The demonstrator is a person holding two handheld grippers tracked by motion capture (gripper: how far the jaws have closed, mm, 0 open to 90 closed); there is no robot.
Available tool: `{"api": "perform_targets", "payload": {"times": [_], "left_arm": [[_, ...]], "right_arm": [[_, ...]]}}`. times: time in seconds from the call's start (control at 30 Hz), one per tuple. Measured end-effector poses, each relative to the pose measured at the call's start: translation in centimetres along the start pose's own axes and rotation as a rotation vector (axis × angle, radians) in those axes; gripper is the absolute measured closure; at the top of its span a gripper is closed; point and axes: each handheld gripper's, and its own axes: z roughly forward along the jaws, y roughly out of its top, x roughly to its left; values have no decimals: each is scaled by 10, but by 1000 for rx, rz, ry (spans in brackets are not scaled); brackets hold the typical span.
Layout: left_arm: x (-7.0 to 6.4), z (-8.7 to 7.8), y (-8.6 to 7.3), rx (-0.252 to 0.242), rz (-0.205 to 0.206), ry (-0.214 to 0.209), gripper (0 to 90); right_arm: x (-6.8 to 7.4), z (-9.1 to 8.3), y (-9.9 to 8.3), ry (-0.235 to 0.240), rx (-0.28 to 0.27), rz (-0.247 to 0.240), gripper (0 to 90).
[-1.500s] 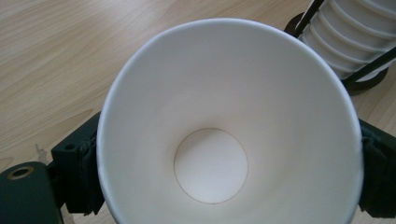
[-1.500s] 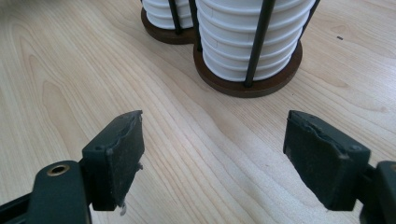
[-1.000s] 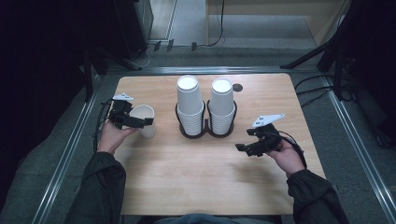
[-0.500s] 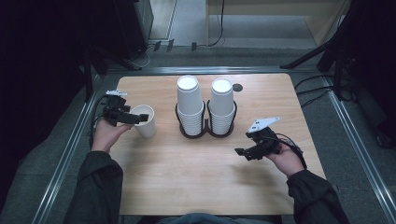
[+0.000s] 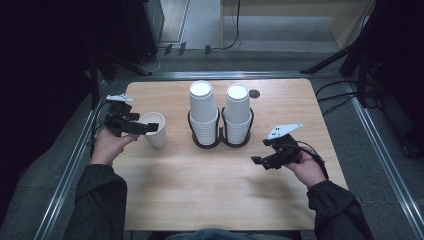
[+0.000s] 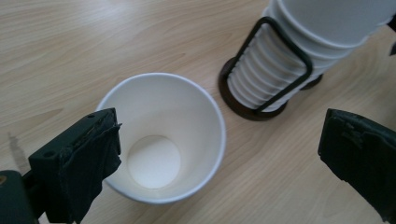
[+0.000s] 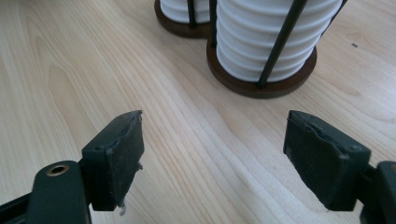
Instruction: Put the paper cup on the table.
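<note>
At the left of the wooden surface (image 5: pixel 200 185), the left gripper (image 5: pixel 145 128) is held wide open around a single paper cup (image 5: pixel 154 129), which stands upright on the surface; one jaw is seen at the cup's rim, though contact cannot be made out. Just beside the cup, two stacks of cups (image 5: pixel 220 112) are kept in a black wire holder (image 5: pixel 220 142), their tops cut off in the gripper views. At the right, the right gripper (image 5: pixel 260 161) is held wide open and empty above bare wood.

Wooden table (image 5: pixel 200 200), two cup stacks (image 5: pixel 203 112) in black holder (image 5: pixel 220 142)
</note>
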Motion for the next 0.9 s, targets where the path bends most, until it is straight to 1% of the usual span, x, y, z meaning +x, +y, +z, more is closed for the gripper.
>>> {"api": "perform_targets", "payload": {"times": [0.07, 0.1, 0.17, 0.27, 0.4, 0.43, 0.47, 0.53, 0.57, 0.63, 0.7, 0.77, 0.83, 0.9], "left_arm": [[-5, -1, 0, 1, -1, -28, 0], [-7, -2, 0, 4, 8, -37, 0], [-14, -3, 0, 4, 40, -34, 0], [-24, 0, 1, 9, 66, -44, 0], [-37, 7, 1, 32, 107, -67, 0], [-39, 9, 0, 38, 111, -77, 0], [-42, 12, 0, 51, 123, -79, 0], [-49, 16, -1, 55, 157, -61, 0], [-52, 18, -1, 57, 169, -64, 0], [-57, 21, -1, 51, 170, -82, 0], [-61, 25, -2, 41, 170, -103, 0], [-64, 28, -2, 39, 168, -100, 0], [-67, 33, -3, 38, 181, -94, 0], [-71, 37, -4, 43, 193, -83, 0]], "right_arm": [[0, 0, 1, 2, -13, 10, 206], [0, -1, 2, 0, -16, 10, 206], [1, -1, 2, 4, -20, 11, 206], [2, 0, 3, 11, -25, 3, 206], [2, 0, 4, 16, -28, 1, 206], [2, -1, 5, 19, -29, 1, 206], [2, -1, 5, 20, -30, 1, 206], [2, -1, 5, 21, -28, -1, 206], [3, -1, 5, 22, -27, -3, 206], [3, -1, 4, 25, -23, -4, 206], [3, -1, 5, 19, -23, -10, 206], [2, -1, 5, 9, -24, -14, 206], [2, -1, 5, 11, -28, -8, 206], [2, -2, 5, 12, -28, -14, 206]]}}
